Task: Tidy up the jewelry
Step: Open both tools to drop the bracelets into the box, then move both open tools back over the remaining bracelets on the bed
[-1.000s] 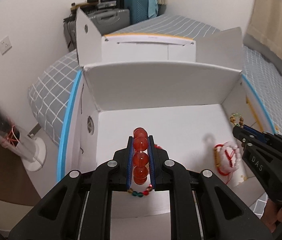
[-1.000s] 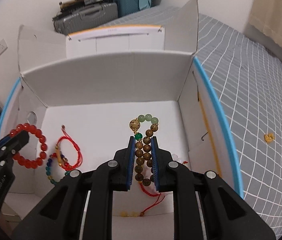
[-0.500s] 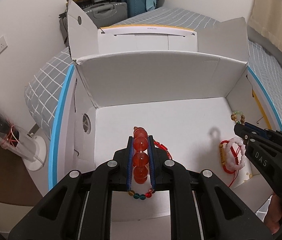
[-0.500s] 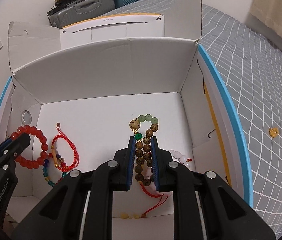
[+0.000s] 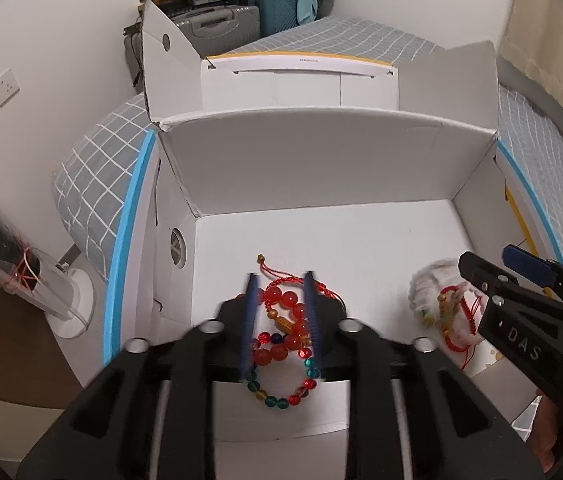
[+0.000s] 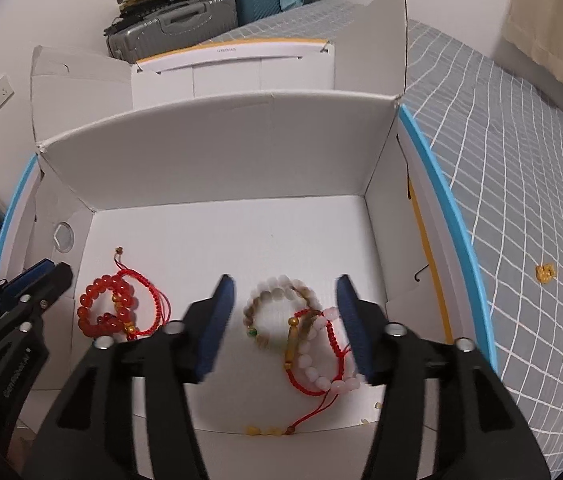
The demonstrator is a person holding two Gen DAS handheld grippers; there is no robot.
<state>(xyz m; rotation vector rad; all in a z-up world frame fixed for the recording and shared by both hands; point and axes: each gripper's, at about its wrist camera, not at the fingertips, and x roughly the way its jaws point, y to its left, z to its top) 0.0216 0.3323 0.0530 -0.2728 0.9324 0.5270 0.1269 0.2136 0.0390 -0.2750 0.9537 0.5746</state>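
On the left side of the white cardboard box (image 6: 217, 168) floor lies a pile of jewelry: a red bead bracelet (image 5: 287, 322), a red cord bracelet (image 6: 149, 300) looped over it, and a multicolour glass bead bracelet (image 5: 281, 394) nearest the camera. The left gripper (image 5: 281, 292) sits directly over this pile, its 2 blue-padded jaws opening; the red beads lie between the pads on the box floor, free of both.

To the right, the right gripper (image 6: 285, 304) hangs over a second pile, its jaws also opening and standing wide apart. Between them, resting on the floor and touching neither pad, are a brown wooden bead bracelet (image 6: 277, 304), a pale pink bead bracelet (image 6: 321, 360) and another red cord bracelet (image 6: 313, 376) with a gold tube. A strand of small yellow beads (image 6: 265, 430) lies at the box's near edge.

Outside the box, further right on the grey checked bedspread (image 6: 521, 160), sits a small gold charm (image 6: 545, 273), well apart from both grippers.
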